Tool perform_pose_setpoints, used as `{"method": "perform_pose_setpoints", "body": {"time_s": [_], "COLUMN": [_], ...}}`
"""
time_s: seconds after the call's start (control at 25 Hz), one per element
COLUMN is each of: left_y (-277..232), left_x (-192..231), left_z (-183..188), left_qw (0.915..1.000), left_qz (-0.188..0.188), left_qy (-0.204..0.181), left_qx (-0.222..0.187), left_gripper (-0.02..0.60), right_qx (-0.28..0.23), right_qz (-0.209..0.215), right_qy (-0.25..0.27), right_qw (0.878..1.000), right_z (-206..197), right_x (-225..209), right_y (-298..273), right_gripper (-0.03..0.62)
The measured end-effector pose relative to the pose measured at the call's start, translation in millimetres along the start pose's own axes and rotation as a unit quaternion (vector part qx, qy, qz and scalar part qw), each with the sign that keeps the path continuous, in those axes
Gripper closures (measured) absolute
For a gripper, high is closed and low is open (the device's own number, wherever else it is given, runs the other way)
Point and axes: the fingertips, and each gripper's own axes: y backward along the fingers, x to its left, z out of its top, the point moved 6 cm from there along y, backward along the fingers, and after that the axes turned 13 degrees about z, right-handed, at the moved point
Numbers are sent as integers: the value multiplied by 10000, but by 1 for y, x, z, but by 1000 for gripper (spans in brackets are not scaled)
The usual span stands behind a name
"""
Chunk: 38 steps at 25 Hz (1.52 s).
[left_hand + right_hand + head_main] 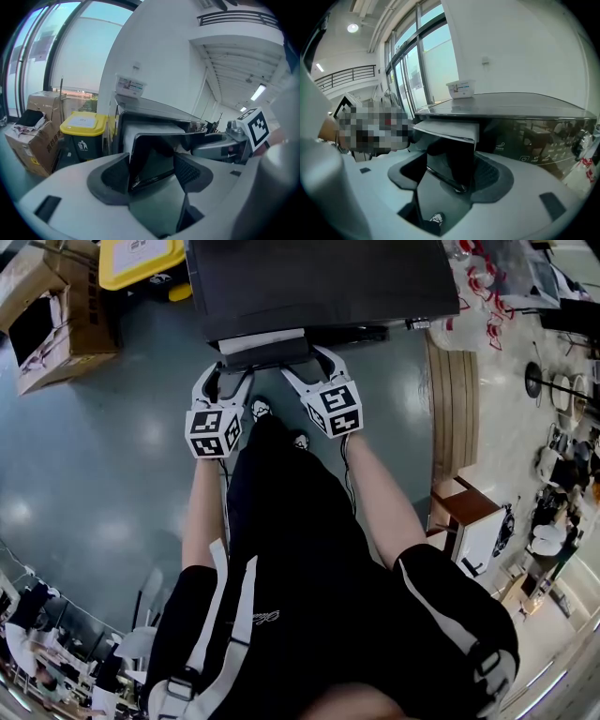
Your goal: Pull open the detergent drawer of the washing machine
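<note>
The dark washing machine [319,282] stands straight ahead. Its detergent drawer [262,341] sticks out of the upper left corner, white inside with a dark front panel. My left gripper [230,374] holds the panel's left end; in the left gripper view the dark panel [152,159] fills the gap and both pads of this gripper [152,171] press on it. My right gripper [307,367] is at the panel's right end. In the right gripper view the panel [450,159] stands between the jaws of the gripper [450,173], which are spread wide and do not clamp it.
A yellow-lidded bin [141,259] and an open cardboard box [52,320] stand left of the machine. A small white tub [461,89] sits on the machine's top. A wooden bench [455,399] runs along the right. The person's shoes [261,409] are just below the drawer.
</note>
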Motion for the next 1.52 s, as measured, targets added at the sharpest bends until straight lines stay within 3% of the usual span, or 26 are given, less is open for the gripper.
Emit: {"method": "perform_pose_setpoints", "body": {"time_s": [1.52], "left_y": [32], "left_x": [-13], "left_z": [-15], "left_qw": [9994], "left_qz": [297], "left_qy": [179], "left_qx": [-68], "left_gripper": [298], "right_qx": [95], "right_qz": [-22], "right_qy": [-112], "right_qw": [9999], "right_z": [-15], "right_x": [23], "right_y": [18], "right_gripper": [286]}}
